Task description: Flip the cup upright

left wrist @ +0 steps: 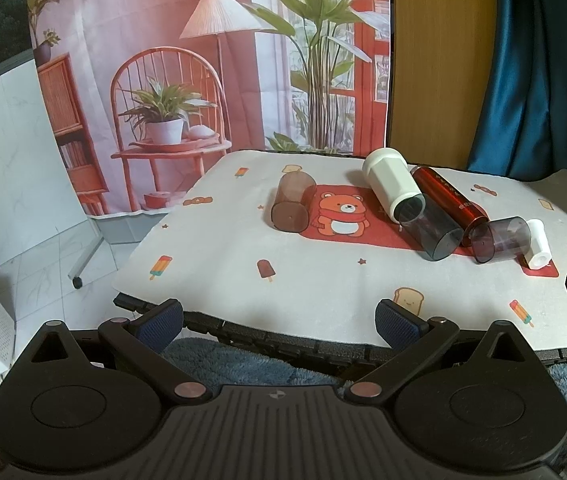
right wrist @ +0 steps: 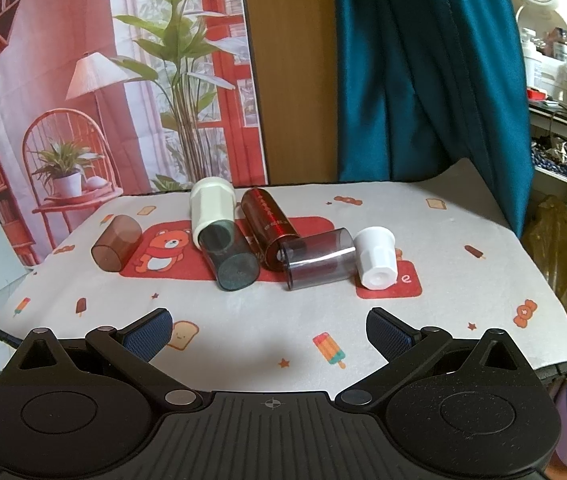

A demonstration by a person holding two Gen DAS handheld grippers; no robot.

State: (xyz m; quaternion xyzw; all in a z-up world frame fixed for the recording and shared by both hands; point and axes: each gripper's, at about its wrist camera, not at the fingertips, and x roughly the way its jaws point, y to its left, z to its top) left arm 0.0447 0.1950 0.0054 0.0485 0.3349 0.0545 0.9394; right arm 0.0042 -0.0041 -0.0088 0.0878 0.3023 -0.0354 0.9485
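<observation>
Several cups lie on their sides on the table: a brown translucent cup [left wrist: 292, 202] [right wrist: 116, 243] at the left, a cream cup [left wrist: 390, 182] [right wrist: 210, 208], a dark teal translucent cup [left wrist: 431, 230] [right wrist: 229, 258], a red metallic cup [left wrist: 449, 200] [right wrist: 269, 222], and a smoky grey cup [left wrist: 501, 239] [right wrist: 320, 259]. A small white cup [left wrist: 538, 243] [right wrist: 376, 258] sits mouth-down at the right. My left gripper [left wrist: 279, 322] is open and empty at the table's near edge. My right gripper [right wrist: 270, 330] is open and empty, short of the cups.
The table has a printed bear cloth [left wrist: 243, 264] [right wrist: 443, 280]. A printed backdrop [left wrist: 203, 60] and a teal curtain [right wrist: 423, 72] hang behind. Shelves with clutter [right wrist: 559, 80] stand at the right. A blue fluffy rug [left wrist: 243, 364] lies below the table edge.
</observation>
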